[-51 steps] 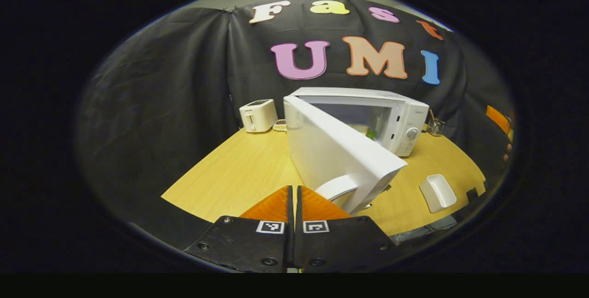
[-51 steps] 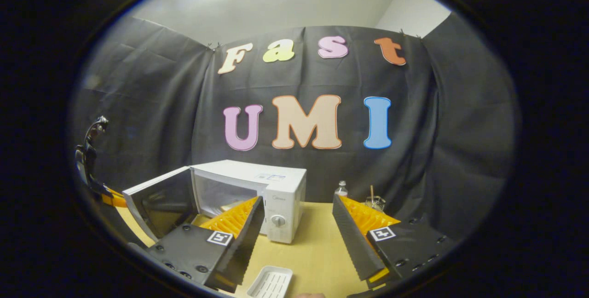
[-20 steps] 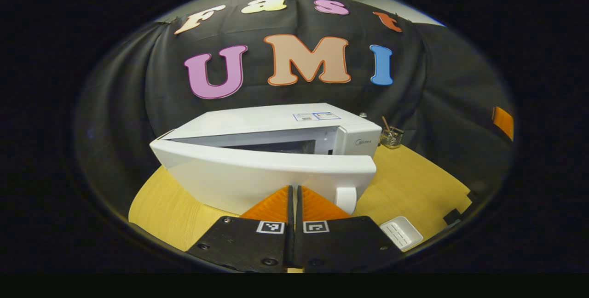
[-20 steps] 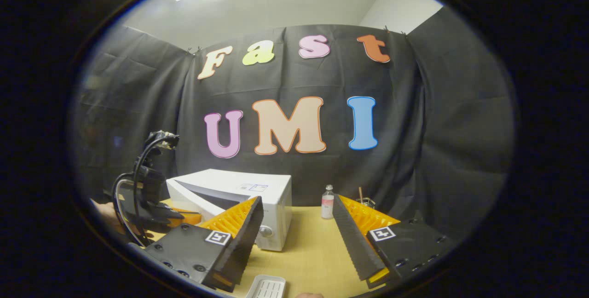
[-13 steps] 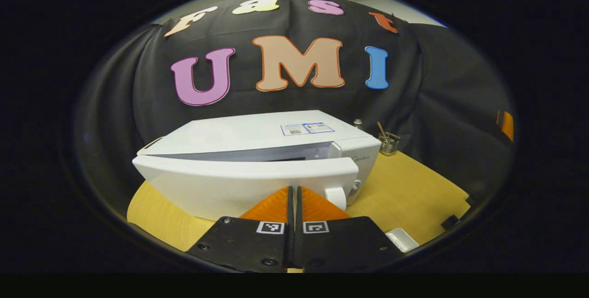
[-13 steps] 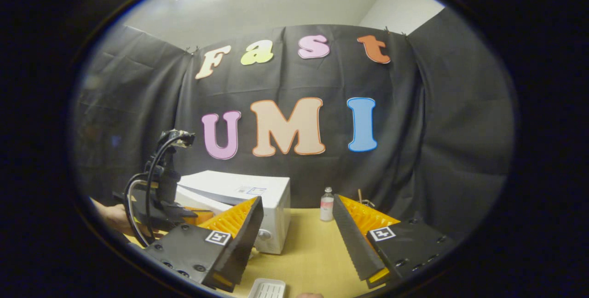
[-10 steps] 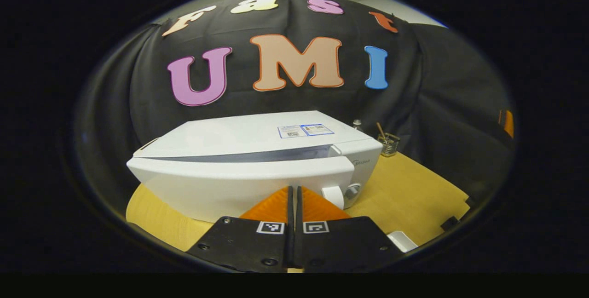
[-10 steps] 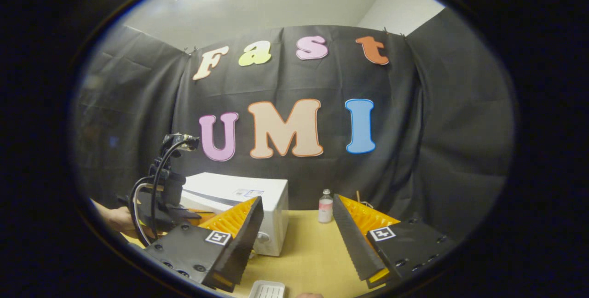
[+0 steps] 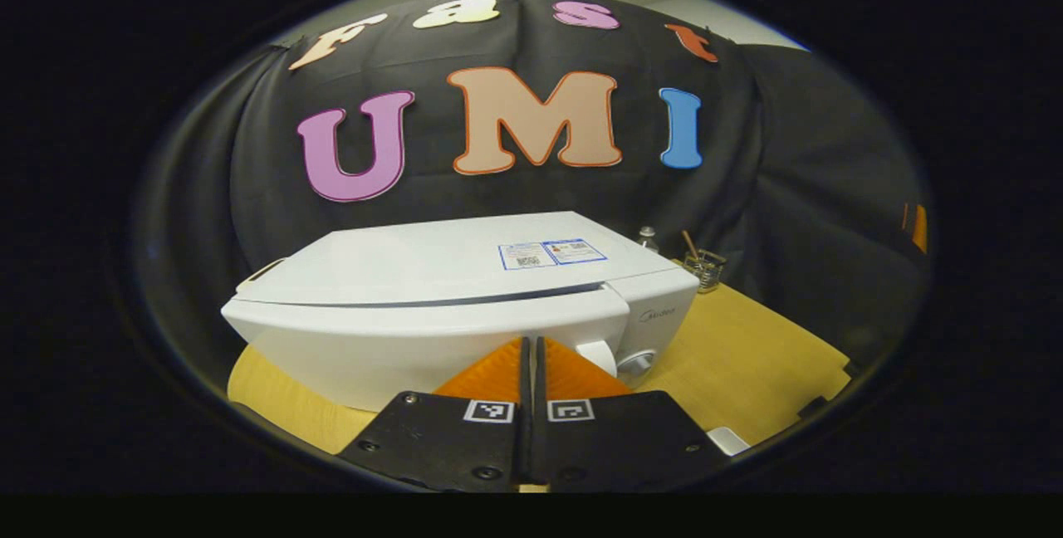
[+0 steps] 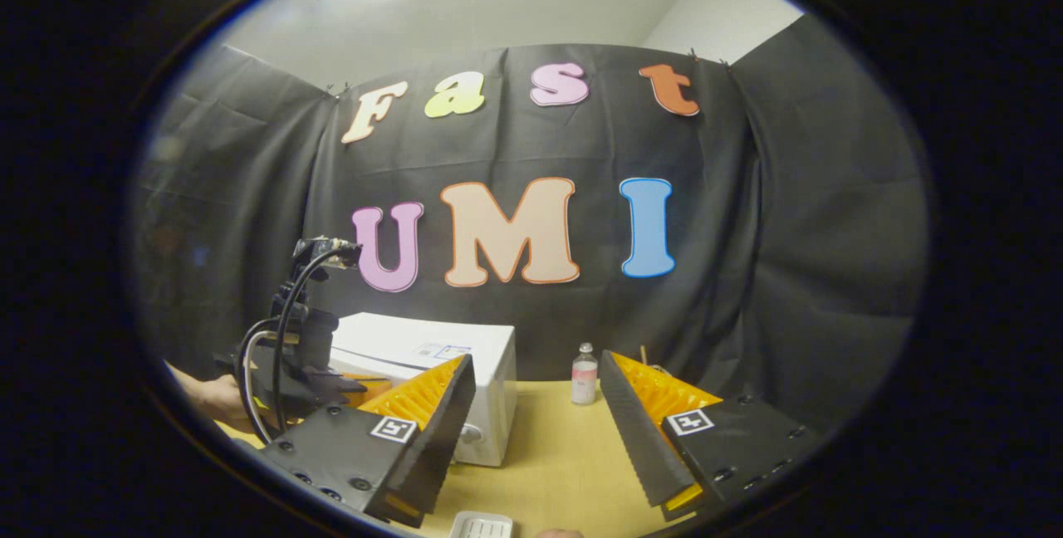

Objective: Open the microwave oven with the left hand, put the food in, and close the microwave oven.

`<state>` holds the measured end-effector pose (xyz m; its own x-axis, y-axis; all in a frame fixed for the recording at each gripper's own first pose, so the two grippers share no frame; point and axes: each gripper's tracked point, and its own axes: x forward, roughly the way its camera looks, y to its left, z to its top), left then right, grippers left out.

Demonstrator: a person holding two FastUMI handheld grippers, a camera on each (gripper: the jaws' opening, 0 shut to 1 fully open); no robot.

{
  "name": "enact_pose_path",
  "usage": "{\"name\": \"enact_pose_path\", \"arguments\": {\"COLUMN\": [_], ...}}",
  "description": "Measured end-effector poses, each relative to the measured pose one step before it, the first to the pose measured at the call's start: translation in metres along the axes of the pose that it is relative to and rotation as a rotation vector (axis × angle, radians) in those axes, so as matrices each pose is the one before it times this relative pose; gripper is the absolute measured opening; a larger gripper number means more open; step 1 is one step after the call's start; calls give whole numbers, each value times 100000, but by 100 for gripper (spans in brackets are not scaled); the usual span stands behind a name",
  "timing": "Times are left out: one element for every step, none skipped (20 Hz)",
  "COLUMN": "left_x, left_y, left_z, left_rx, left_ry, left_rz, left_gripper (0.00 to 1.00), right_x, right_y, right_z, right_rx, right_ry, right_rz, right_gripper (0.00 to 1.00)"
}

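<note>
Left claw point(image 9: 531, 347) pinched tight, empty, tips right at microwave point(image 9: 432, 305) door front, centre frame on desk point(image 9: 747, 355). Door near flush w/ body. Right claw point(image 10: 536, 405) spread wide, empty, lower frame.

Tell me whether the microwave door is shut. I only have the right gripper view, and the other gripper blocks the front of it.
Observer: In the left gripper view the microwave door sits almost flush with the body, with a thin dark seam along its top edge.
Operator: Is the left gripper open?
Observer: No. The left gripper has its fingers pressed together with nothing between them, tips right at the door front. I can't confirm contact.
Operator: Where is the door handle?
Observer: The door handle is just to the right of those fingertips in that view, and it is not gripped.
</note>
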<state>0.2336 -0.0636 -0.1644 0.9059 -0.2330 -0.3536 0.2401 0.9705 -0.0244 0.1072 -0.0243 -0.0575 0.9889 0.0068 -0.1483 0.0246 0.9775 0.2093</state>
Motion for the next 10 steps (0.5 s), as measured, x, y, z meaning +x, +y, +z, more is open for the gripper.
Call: {"name": "enact_pose_path", "arguments": {"left_x": [-8,128,-72,33,95,-20,0,-7,26,79], "left_y": [8,-45,-78,79,59,-139,-219,-13,21,108], "left_z": [-31,-99,105,213,-41,-128,-115,-7,56,120], "left_rx": [348,-220,41,-103,-591,-230,45,833,335,-281], "left_ry": [-23,104,-352,-599,-326,366,285,363,-67,-508], "left_rz": [43,-867,-852,-24,60,-680,-722,-312,-171,-314], "left_gripper": [0,0,2,1,2,1,1,1,1,1], "right_x": [204,122,96,16,109,-53,78,-41,-101,-156], "right_y": [-18,9,-23,95,129,168,199,65,89,56], "right_z": [-30,103,34,-99,-36,27,111,-107,24,74], "right_rx": [-343,-360,-168,49,317,197,-116,-479,-605,-378], "right_ry": [-158,-353,-136,247,189,31,-176,73,-53,-2], "right_rz": [23,-242,-121,-122,119,148,218,254,140,-89], "right_gripper": [84,84,84,84,84,84,84,84,84,84]}}
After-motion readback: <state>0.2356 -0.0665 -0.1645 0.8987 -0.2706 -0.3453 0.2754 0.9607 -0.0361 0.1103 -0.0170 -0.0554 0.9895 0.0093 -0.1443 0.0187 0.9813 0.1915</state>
